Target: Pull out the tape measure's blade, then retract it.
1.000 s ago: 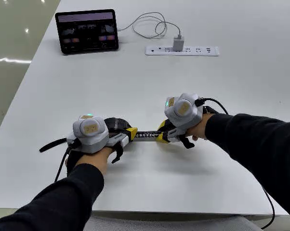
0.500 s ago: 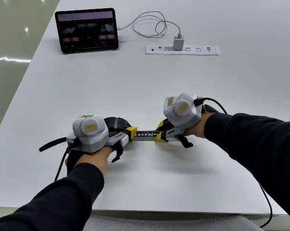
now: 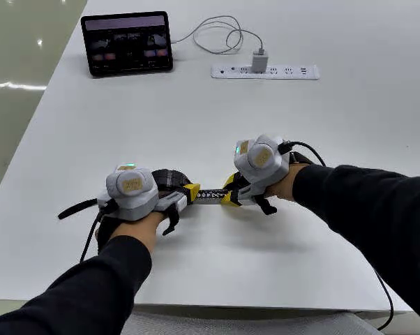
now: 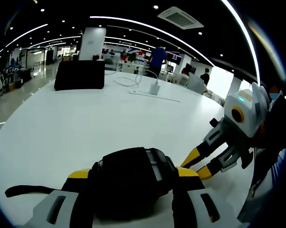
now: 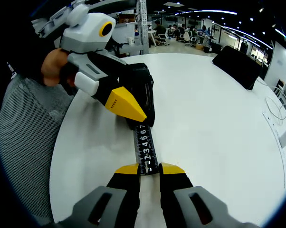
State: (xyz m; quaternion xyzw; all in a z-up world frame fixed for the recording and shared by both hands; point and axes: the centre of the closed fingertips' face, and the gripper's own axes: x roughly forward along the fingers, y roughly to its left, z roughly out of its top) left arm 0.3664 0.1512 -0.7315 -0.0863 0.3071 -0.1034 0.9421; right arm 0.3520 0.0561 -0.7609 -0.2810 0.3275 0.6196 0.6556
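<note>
A black tape measure case [image 3: 168, 182] lies on the white table, and my left gripper [image 3: 184, 195] is shut around it. In the left gripper view the case [image 4: 132, 183] sits between the yellow-tipped jaws of that gripper [image 4: 133, 173]. A short length of blade [image 3: 211, 195] runs right from the case to my right gripper [image 3: 229, 197], which is shut on the blade's end. The right gripper view shows the numbered blade [image 5: 145, 145] pinched between the tips of my right gripper [image 5: 150, 169], with the case [image 5: 144, 90] and the left gripper [image 5: 115, 99] beyond.
A dark tablet [image 3: 127, 42] stands at the back left. A white power strip [image 3: 264, 71] with a charger and a looped cable lies at the back. A black strap [image 3: 76, 209] trails left of my left hand. The table's front edge [image 3: 217, 306] is near.
My right gripper has moved a little left toward the case, still holding the blade's end, so less blade shows. The left gripper and case have stayed put.
</note>
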